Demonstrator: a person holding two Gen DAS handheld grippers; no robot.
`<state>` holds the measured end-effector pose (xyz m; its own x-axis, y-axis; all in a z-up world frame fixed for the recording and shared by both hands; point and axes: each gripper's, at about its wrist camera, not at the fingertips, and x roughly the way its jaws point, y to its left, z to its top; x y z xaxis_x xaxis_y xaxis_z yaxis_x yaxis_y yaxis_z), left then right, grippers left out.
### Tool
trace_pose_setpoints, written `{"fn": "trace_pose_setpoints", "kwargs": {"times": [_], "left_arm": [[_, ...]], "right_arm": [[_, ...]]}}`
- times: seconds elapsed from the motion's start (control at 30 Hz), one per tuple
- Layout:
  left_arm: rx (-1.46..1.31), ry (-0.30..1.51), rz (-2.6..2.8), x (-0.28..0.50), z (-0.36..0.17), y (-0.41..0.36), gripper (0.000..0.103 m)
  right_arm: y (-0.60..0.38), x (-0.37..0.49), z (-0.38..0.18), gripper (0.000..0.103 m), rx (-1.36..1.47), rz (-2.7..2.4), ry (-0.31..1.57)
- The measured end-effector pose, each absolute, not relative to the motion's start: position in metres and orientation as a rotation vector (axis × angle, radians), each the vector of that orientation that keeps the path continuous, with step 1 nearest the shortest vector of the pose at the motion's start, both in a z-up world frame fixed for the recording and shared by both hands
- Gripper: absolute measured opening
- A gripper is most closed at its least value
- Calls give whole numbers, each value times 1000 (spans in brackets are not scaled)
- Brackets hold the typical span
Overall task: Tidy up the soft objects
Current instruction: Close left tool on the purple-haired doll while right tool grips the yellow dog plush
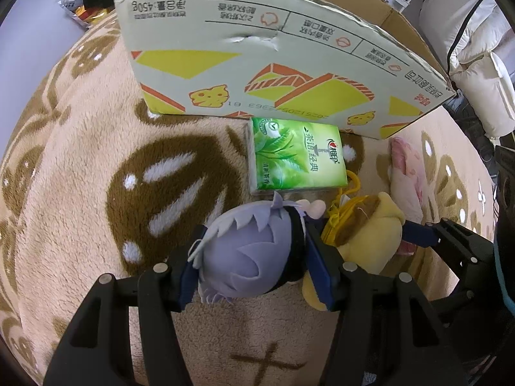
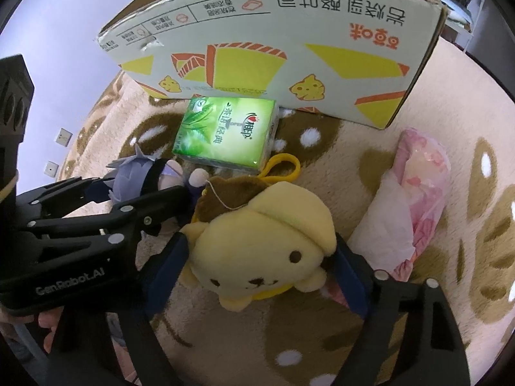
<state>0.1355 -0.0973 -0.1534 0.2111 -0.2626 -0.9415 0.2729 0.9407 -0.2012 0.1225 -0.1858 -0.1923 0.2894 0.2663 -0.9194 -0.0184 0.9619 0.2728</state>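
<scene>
My left hand-held gripper (image 1: 257, 257) is gripping the purple plush (image 1: 244, 251); my right hand-held gripper (image 2: 260, 267) is straddling the yellow plush (image 2: 267, 251), whether pressing I cannot tell.

A home: plush blanket (image 1: 80, 193), down jacket (image 1: 466, 32).

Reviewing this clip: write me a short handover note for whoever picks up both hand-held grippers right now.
Left hand-held gripper: clamped around the purple-haired plush doll lying on the blanket.
Right hand-held gripper: straddles the yellow dog plush; firm grip not clear.
Elsewhere: green tissue pack lies in front of the cardboard box; pink wrapped bundle lies to the right of the dog plush.
Done: no item can be seen in the box; its inside is hidden.
Left: lift both plushes, presumably into the box, then tissue pack and bundle.
</scene>
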Motion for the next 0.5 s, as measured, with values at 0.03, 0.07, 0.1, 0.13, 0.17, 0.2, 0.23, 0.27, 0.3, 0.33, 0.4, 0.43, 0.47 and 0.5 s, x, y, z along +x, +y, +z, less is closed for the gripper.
{"fn": "trace_pose_setpoints", "kwargs": {"times": [0.03, 0.07, 0.1, 0.13, 0.17, 0.2, 0.23, 0.27, 0.3, 0.33, 0.4, 0.43, 0.47, 0.5], "left_arm": [[-3, 1303, -359, 135, -153, -96, 58], [-11, 1303, -356, 135, -154, -96, 58], [-22, 1302, -351, 135, -153, -95, 58], [-27, 1303, -346, 134, -153, -94, 58], [-27, 1305, -344, 135, -153, -94, 58], [-25, 1304, -341, 135, -152, -93, 58], [-25, 1301, -336, 136, -151, -92, 58], [-24, 1299, -333, 136, -150, -90, 58], [-18, 1294, -322, 136, -148, -88, 58], [-8, 1287, -308, 136, -147, -86, 58], [9, 1274, -285, 135, -144, -78, 58], [3, 1273, -275, 134, -144, -72, 58], [-5, 1274, -270, 134, -145, -68, 58], [-26, 1275, -262, 133, -145, -61, 58]], "right_arm": [[-187, 122, -191, 85, 232, 194, 1262], [-189, 121, -190, 84, 245, 197, 1260], [-194, 120, -189, 83, 262, 192, 1260], [-195, 119, -189, 82, 272, 189, 1259], [-196, 118, -187, 79, 272, 188, 1252], [-196, 117, -185, 78, 265, 187, 1244], [-195, 116, -183, 75, 259, 186, 1234], [-195, 115, -181, 74, 257, 187, 1225], [-195, 114, -179, 74, 255, 186, 1216], [-197, 114, -177, 74, 249, 173, 1210], [-206, 112, -175, 74, 255, 135, 1200], [-210, 112, -174, 73, 272, 127, 1198], [-214, 112, -174, 72, 290, 116, 1197], [-219, 111, -173, 72, 305, 99, 1188]]}}
